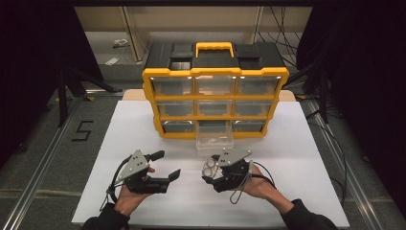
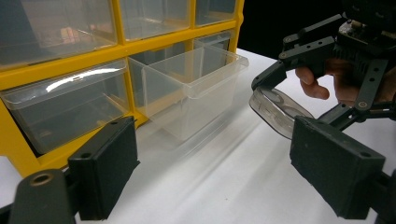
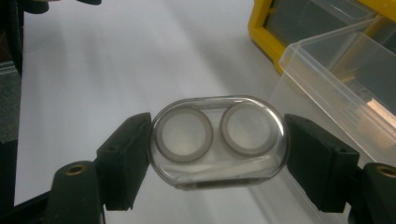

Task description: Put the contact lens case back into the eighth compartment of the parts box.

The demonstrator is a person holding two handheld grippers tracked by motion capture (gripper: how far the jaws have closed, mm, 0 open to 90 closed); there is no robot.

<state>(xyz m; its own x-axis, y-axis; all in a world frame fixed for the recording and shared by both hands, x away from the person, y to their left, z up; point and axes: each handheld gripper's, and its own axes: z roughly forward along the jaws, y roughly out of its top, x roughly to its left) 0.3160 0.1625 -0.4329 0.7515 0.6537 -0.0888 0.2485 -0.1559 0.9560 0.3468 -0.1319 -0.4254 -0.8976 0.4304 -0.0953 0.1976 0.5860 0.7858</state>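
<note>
On the white table top [image 1: 143, 129], close to the person's edge, both hands hold their grippers low, with the forearms coming in from the bottom of the high view. The left hand [image 1: 125, 197] lies palm up under the left gripper [image 1: 168, 165]; its two black jaws are spread wide apart and nothing is between them. This gripper points to the right, toward the other hand.

The right hand [image 1: 256, 186] is turned a little inward and holds the right gripper [image 1: 208, 168], which points to the left. Its jaws are pressed against the two short ends of a clear oval contact lens case [image 3: 218, 141], so the case is pinched and held above the table. Two round wells with grey rims show side by side through the plastic. In the left gripper view the case [image 2: 276, 111] hangs tilted, just off the white surface.

Behind the hands stands a yellow and black drawer organizer [image 1: 215, 96] with a yellow carry handle [image 1: 214, 48] and three rows of clear drawers. The middle drawer of the bottom row [image 1: 215, 136] is pulled out toward the person and looks empty. The case is near this open drawer, in front of it and not inside it.
</note>
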